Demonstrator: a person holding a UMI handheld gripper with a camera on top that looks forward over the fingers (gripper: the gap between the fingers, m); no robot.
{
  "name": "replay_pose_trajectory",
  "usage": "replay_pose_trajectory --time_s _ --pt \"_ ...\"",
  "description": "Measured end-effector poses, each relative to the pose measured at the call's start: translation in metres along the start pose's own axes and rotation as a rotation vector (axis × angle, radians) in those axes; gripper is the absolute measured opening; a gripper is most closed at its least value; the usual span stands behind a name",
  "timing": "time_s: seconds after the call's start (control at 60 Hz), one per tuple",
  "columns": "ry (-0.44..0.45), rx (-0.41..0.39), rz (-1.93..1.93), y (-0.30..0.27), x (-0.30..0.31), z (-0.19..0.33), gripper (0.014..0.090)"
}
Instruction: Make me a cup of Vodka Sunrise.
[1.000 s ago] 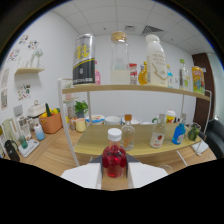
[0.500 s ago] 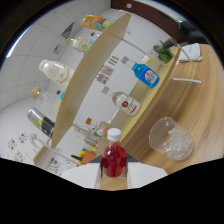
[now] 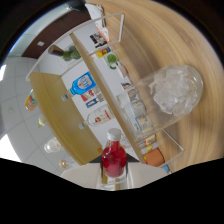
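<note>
A small bottle of red liquid [image 3: 114,161] with a white cap is held between my white fingers [image 3: 82,173], and my gripper [image 3: 114,176] is shut on it. The whole view is rolled far over, so the bottle is tipped well off upright. A clear glass filled with ice [image 3: 176,91] stands on the wooden table [image 3: 165,35], ahead of the bottle's cap and off to its right. The cap is on the bottle. No liquid is seen leaving it.
A two-level wooden shelf [image 3: 55,107] beyond the fingers carries several bottles, among them a blue-labelled one [image 3: 82,84] and a clear one with a red label [image 3: 100,116]. An orange object [image 3: 155,158] lies by the right finger. White wall is behind.
The view has rolled from level to strongly turned, so the gripper and red bottle have tilted over. The glass of ice now looks larger and nearer to the bottle.
</note>
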Motion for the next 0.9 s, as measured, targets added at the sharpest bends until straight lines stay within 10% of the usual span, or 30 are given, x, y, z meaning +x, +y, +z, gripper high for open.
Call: replay_pose_trajectory --time_s 0.383,0.9 --pt "-0.02 0.0 0.03 0.004 -0.005 -0.005 0.0339" --pt "0.26 -0.031 -1.601 0.086 0.009 0.019 0.0342"
